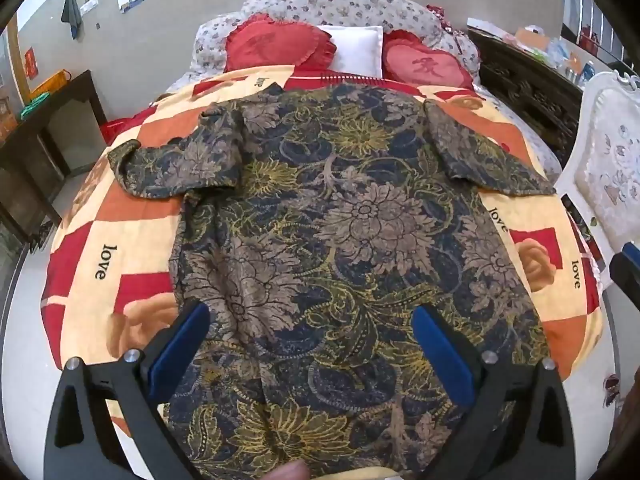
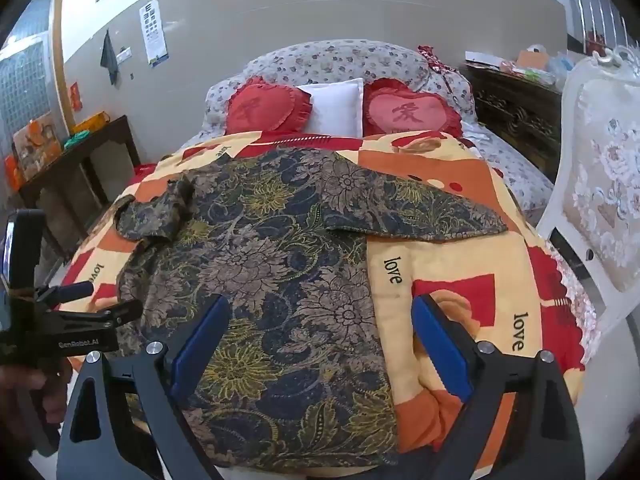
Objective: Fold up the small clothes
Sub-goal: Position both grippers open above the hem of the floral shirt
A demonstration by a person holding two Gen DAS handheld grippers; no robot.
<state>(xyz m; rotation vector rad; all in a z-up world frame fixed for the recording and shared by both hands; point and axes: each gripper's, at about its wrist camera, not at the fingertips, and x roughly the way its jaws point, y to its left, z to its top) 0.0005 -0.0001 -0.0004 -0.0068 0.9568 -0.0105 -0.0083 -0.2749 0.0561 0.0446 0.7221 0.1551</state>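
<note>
The left gripper [image 1: 310, 320] is held wide open above the lower part of the shirt [image 1: 340, 216], and nothing is gripped between its blue pads [image 1: 180, 344]. The right gripper [image 2: 320, 312] is also spread wide and holds nothing; it hangs over the right side edge of the shirt [image 2: 280, 280], one finger above the cloth and the other above the blanket [image 2: 460, 264].

The shirt is laid flat on the blanket at the foot of the bed, back side up, the collar toward the heart pillows [image 1: 280, 46] and both short sleeves spread out. The left sleeve [image 1: 160, 168] looks a little crumpled; the right sleeve [image 2: 420, 212] lies smooth.

No fold seems to be made yet. For a clean first fold, the hem corners should probably be taken one by each gripper, only the shirt's layers being pinched and not the blanket beneath. The crumpled sleeve is best flattened first, otherwise a lump may be folded in.
</note>
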